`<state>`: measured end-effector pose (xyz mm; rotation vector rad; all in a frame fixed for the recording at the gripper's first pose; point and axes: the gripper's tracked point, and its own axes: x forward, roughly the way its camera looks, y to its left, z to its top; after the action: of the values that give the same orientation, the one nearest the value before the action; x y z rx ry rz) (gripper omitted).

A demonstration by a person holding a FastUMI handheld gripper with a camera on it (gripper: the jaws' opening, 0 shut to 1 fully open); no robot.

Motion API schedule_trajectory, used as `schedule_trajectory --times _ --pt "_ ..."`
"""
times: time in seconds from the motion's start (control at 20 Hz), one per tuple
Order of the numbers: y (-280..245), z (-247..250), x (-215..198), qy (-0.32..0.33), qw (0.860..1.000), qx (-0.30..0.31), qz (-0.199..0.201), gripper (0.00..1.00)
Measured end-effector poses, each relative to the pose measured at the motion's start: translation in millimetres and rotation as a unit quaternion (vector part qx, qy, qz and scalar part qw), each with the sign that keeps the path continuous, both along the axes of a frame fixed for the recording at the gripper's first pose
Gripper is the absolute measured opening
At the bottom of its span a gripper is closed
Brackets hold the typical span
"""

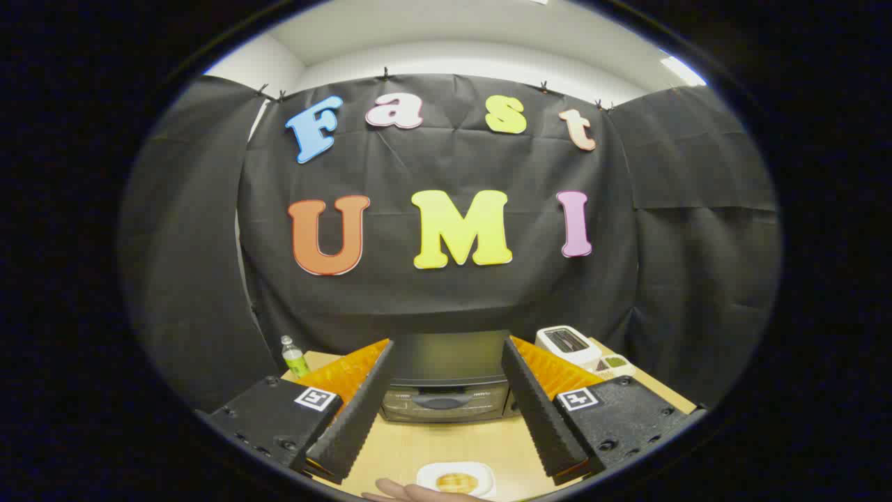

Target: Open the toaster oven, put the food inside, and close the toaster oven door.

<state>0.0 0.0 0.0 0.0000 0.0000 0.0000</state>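
Note:
A dark toaster oven (446, 380) stands on the wooden table (446, 446) beyond my fingers, its door shut and its handle facing me. My gripper (446, 348) is open, held above the table, with the oven framed between the two black ribbed fingers (359, 411). Below and nearer than the fingers lies a white plate (456, 480) with a round golden piece of food (456, 482) on it. A person's hand (404, 491) rests by the plate's near left side.
A white pop-up toaster (568, 344) sits right of the oven, with a small tray-like object (613, 364) beside it. A clear bottle with a green label (294, 357) stands at the table's far left. Black cloth walls the booth behind.

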Motion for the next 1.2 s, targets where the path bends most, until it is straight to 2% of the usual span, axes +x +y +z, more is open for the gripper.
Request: schedule_trajectory --times 0.75,1.0,1.1,1.2 --pt "-8.8 11.3 7.1 -0.027 1.000 -0.013 -0.003 1.00" --pt "-10.1 -11.5 40.3 -0.007 1.000 0.008 0.004 1.00" --pt "-22.3 -30.2 60.3 0.007 1.000 -0.008 -0.026 1.00" --pt "-20.9 -55.0 79.3 0.023 0.999 -0.029 -0.033 1.00"
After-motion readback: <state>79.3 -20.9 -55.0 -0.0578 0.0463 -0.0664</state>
